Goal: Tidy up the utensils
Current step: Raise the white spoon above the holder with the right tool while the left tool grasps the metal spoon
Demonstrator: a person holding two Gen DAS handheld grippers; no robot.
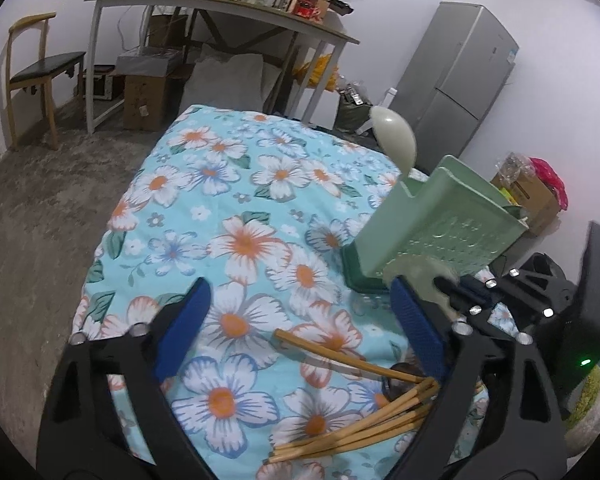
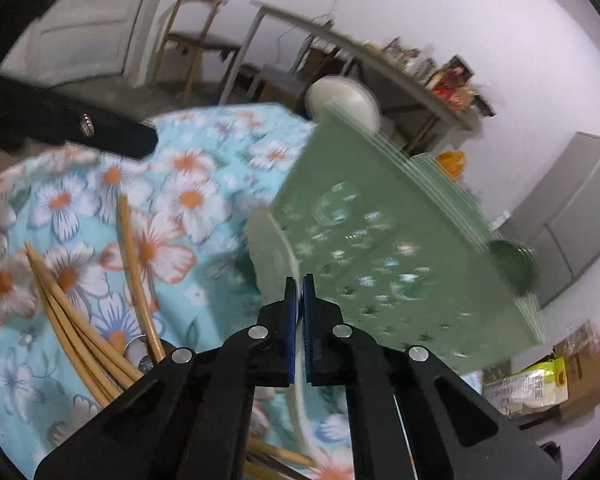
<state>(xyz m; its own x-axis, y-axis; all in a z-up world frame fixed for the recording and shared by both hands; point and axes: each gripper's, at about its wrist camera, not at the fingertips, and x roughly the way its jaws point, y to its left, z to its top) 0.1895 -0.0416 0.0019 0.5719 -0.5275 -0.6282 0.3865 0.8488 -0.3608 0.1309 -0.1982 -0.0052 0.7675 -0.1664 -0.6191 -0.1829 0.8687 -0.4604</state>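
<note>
Right wrist view: the right gripper [image 2: 299, 300] has its jaws closed on a pale, thin utensil, likely a spoon handle, just in front of the green utensil holder [image 2: 384, 248]. The holder stands on a flowered cloth, with chopsticks [image 2: 80, 320] lying loose near its base. The left gripper [image 1: 300, 320] hangs wide and empty above them. Next, I judge, the spoon must be raised over the holder's rim and dropped in.

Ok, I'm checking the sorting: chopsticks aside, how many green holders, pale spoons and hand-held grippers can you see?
Green holder: 1
Pale spoons: 2 (one in the holder, one pinched by the right hand-held gripper)
Hand-held grippers: 2 (counting the left hand-held gripper)
Total: 5
</note>
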